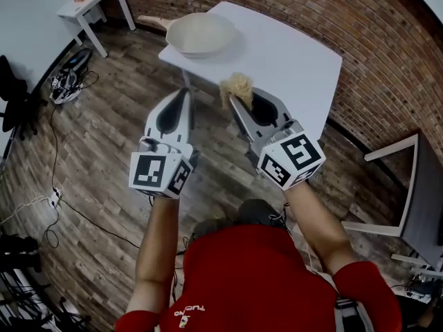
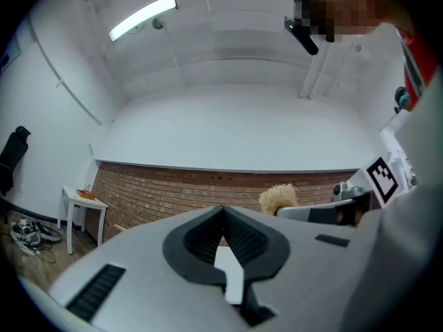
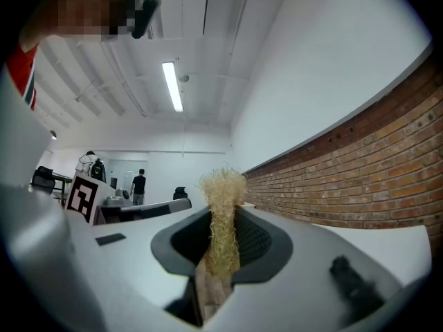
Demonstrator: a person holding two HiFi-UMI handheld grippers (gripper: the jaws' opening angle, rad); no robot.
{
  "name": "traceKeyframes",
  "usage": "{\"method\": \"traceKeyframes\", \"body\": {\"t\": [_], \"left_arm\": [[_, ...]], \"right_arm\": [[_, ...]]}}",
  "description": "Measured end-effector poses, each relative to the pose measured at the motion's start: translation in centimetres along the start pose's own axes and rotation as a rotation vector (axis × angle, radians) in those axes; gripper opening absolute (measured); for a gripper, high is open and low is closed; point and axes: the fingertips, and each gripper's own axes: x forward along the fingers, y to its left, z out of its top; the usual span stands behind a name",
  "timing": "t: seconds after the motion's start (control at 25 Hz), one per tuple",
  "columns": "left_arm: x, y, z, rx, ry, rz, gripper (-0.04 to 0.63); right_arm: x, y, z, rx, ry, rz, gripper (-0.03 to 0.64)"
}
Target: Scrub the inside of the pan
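Red shirt (image 1: 259,275) and both forearms fill the bottom of the head view, each arm carrying one tool out over the wooden floor (image 1: 104,158). The right hand-held gripper (image 3: 223,216) is clenched on a straw-coloured scrubber (image 3: 223,185), and the fibrous tuft stands up past the jaw tips. The left hand-held gripper (image 2: 223,209) has its jaws pressed together with nothing between them. In the head view the left one (image 1: 185,92) hangs off the counter's near edge, while the right one (image 1: 235,101) sits at about that edge with the scrubber (image 1: 237,87) at its tip.

Further out, the white counter (image 1: 291,61) carries the cream pan (image 1: 201,33) at its left corner. The pan's wooden handle (image 1: 156,22) juts out past the edge. The scrubber and both tools are well apart from the pan.

Judged from this, the scrubber is in hand but no scrubbing has started. What remains is to bring the scrubber to the pan, probably steady the pan with the free left tool, and work over the inside. Whether the pan's inside is dirty cannot be told from here.
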Motion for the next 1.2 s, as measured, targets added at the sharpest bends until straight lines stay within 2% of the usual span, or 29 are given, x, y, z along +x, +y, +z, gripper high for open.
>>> {"method": "traceKeyframes", "body": {"t": [0.32, 0.64, 1.2], "left_arm": [[3.7, 3.5, -1.2, -0.010, 0.026, 0.015, 0.014], [9.2, 8.1, -2.9, 0.015, 0.035, 0.041, 0.014], [24.2, 16.1, -7.1, 0.066, 0.086, 0.108, 0.014]], "right_arm": [[3.9, -3.1, -0.7, -0.002, 0.030, -0.011, 0.087], [10.2, -7.3, -2.1, -0.025, 0.018, 0.016, 0.087], [22.4, -20.0, -4.4, 0.014, 0.061, 0.052, 0.087]]}}
